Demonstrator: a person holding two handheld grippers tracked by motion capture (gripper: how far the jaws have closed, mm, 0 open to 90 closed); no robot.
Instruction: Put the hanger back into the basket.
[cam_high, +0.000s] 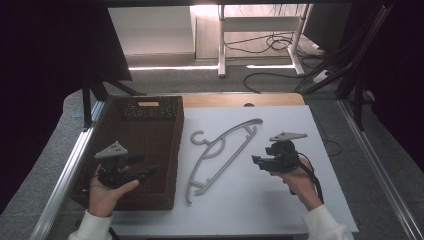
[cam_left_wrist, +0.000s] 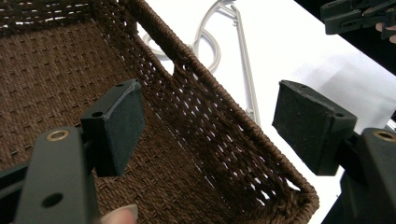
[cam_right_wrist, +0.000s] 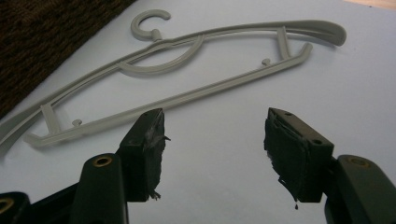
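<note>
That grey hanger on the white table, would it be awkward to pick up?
The hanger looks like thin moulded plastic, so probably light and fairly stiff. It lies flat on the table, leaving little to get under. It is long, so gripped near one end it would likely swing or tilt.

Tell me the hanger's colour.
Plain light grey hanger, no pattern; it shows best in the right gripper view, lying on the white table.

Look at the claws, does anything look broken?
Yes. In the right gripper view, the right claw has worn pads: the black padding is torn, with ragged shreds hanging off both jaws. The left claw's pads look smooth. The grey hanger lies whole and flat on the white table.
</note>
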